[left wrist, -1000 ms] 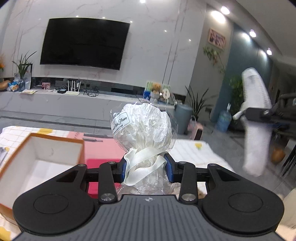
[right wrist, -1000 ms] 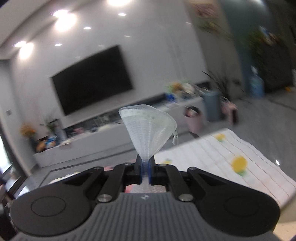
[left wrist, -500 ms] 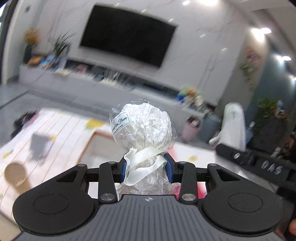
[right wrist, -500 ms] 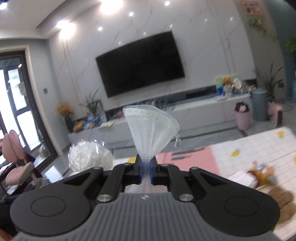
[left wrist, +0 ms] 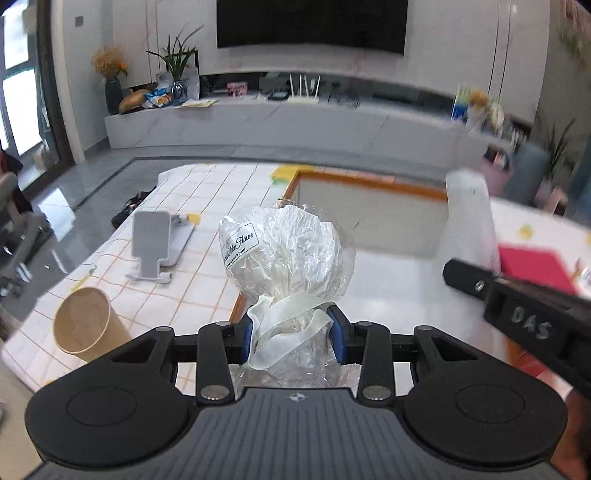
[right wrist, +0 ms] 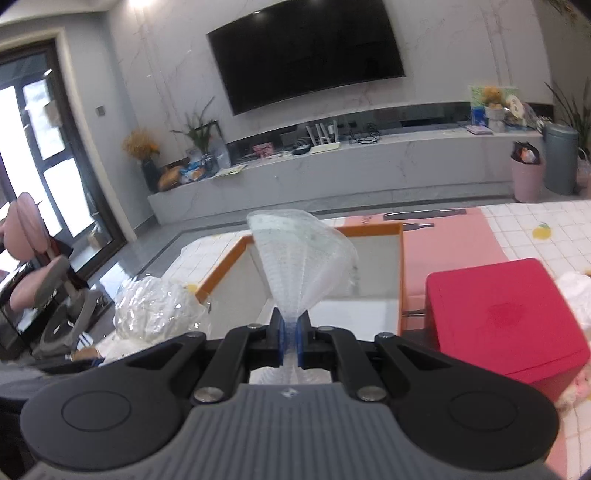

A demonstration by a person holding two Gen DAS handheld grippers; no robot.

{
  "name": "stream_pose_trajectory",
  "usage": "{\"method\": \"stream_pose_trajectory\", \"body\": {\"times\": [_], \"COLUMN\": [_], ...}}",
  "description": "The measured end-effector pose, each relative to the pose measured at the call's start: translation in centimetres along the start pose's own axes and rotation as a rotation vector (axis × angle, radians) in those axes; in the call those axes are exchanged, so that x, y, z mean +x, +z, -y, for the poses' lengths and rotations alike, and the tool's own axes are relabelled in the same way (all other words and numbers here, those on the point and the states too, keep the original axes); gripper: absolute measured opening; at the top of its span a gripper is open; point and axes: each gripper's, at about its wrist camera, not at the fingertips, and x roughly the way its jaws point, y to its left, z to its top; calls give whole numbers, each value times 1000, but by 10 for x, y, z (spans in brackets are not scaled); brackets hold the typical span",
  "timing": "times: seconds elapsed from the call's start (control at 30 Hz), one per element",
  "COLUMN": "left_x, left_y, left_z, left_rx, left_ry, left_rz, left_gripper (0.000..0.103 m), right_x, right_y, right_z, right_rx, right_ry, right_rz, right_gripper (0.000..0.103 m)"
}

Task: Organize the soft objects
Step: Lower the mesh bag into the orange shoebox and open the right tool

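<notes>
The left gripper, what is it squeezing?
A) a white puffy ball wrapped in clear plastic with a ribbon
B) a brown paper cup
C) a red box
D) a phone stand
A: in the left wrist view the left gripper has its blue pads pressed on the neck of the plastic-wrapped white ball, right at the ribbon.

- Bright, even indoor light; a recessed ceiling spot (right wrist: 142,3) flares white at the top of the right wrist view.
- Daylight blows out the dark-framed glass door (right wrist: 55,162) at left.
- Glossy grey floor tiles (left wrist: 70,199) mirror that glare.
- Fisheye bending curves the long white marble TV console (left wrist: 280,122).
- Motion blur smears the left view's right side; the crinkled clear-wrapped white bundle (left wrist: 286,254) stays sharp.
</notes>
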Motion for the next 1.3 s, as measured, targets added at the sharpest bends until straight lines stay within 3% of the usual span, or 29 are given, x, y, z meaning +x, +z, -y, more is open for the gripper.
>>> {"method": "stream_pose_trajectory", "body": {"times": [0.17, 0.27, 0.33, 0.4, 0.47, 0.57, 0.87, 1.07, 1.2, 1.3], "left_x": [1, -2, -6, -17, -30, -43, -48, -43, -41, -43], "left_y": [-8, -11, -12, -12, -11, -10, -3, -3, -8, -10], "left_z": [7, 16, 18, 19, 19, 13, -47, -82, -96, -100], "left_rx": [52, 91, 103, 107, 107, 90, -108, -216, -254, -239], "left_ry": [48, 121, 122, 103, 94, 94, 111, 112, 98, 87], "left_rz": [-46, -41, -28, 5, 50, 86, 104, 71, 56, 62], "left_gripper": [47, 57, 64, 80, 87, 87, 87, 87, 87, 87], "right_x": [3, 2, 4, 8, 12, 14, 24, 36, 54, 73], "right_y": [-11, -12, -14, -13, -14, -15, -24, -19, -4, 14], "right_z": [2, 3, 1, 2, 3, 5, -5, -17, -37, -56], "right_rx": [15, 52, 34, 42, 53, 71, 35, 51, 6, 20], "right_ry": [51, 58, 68, 44, 30, 16, -53, -53, -156, -74], "right_rz": [-9, 18, 5, -3, -26, -52, -136, -226, -278, -322], "right_gripper": [3, 3, 3, 3, 3, 3, 4, 4, 7, 7]}}
